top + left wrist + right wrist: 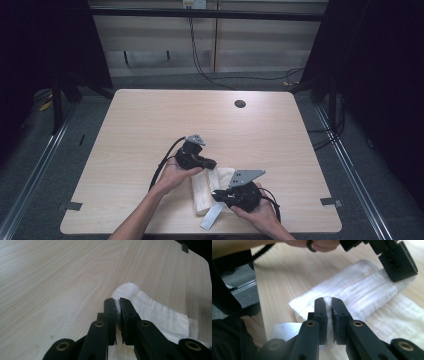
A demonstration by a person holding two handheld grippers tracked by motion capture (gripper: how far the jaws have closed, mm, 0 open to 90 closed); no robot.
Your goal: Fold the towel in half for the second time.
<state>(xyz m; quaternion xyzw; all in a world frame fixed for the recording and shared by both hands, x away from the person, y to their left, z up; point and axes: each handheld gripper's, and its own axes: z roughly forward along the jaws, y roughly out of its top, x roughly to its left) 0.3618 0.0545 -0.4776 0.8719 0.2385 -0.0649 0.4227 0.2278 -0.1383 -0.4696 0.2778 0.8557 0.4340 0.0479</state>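
Near the table's (pixel 150 125) six o'clock edge, the high view shows a folded white towel (pixel 206 186) between left gripper (pixel 209 163) and right gripper (pixel 218 195). Each gripper view shows jaws pinching towel cloth.

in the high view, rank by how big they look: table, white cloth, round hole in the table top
1. table
2. white cloth, partly hidden under the grippers
3. round hole, plainly the smallest
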